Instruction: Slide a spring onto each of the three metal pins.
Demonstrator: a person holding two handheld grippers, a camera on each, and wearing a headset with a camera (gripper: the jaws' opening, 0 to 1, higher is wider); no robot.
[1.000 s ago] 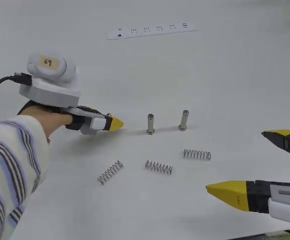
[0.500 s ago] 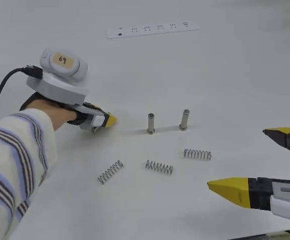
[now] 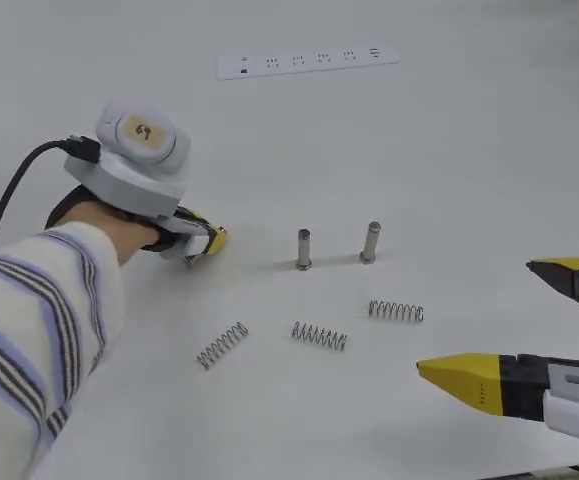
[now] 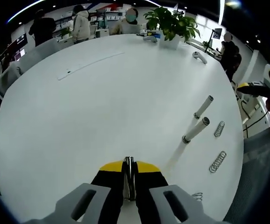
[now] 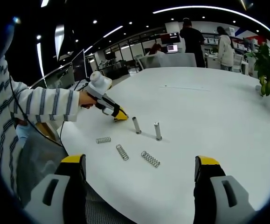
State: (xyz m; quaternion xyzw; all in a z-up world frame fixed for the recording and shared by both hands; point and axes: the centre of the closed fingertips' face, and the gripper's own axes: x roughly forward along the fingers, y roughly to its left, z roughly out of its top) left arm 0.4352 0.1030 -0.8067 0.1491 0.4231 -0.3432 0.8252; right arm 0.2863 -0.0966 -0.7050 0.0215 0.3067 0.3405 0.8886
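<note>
Two metal pins (image 3: 303,249) (image 3: 370,243) stand upright on the white table. In front of them lie three springs (image 3: 221,345) (image 3: 319,335) (image 3: 396,311). My left gripper (image 3: 209,241) rests left of the pins, tip down near the table, shut on a thin metal pin (image 4: 129,178). From the left gripper view the standing pins (image 4: 196,130) (image 4: 203,107) are at the right. My right gripper (image 3: 479,318) hovers open at the near right, nothing between its jaws. Its own view has the pins (image 5: 136,125) (image 5: 157,131) and the springs (image 5: 103,139) (image 5: 121,151) (image 5: 150,158) ahead of it.
A white power strip (image 3: 307,62) lies at the far side of the table. A black cable (image 3: 9,205) trails from the left gripper. A potted plant (image 4: 171,23) stands at the table's far edge, with people beyond it.
My left gripper has drawn a little left, away from the standing pins, and tilted its tip down toward the table. The right gripper, pins and springs have not moved.
</note>
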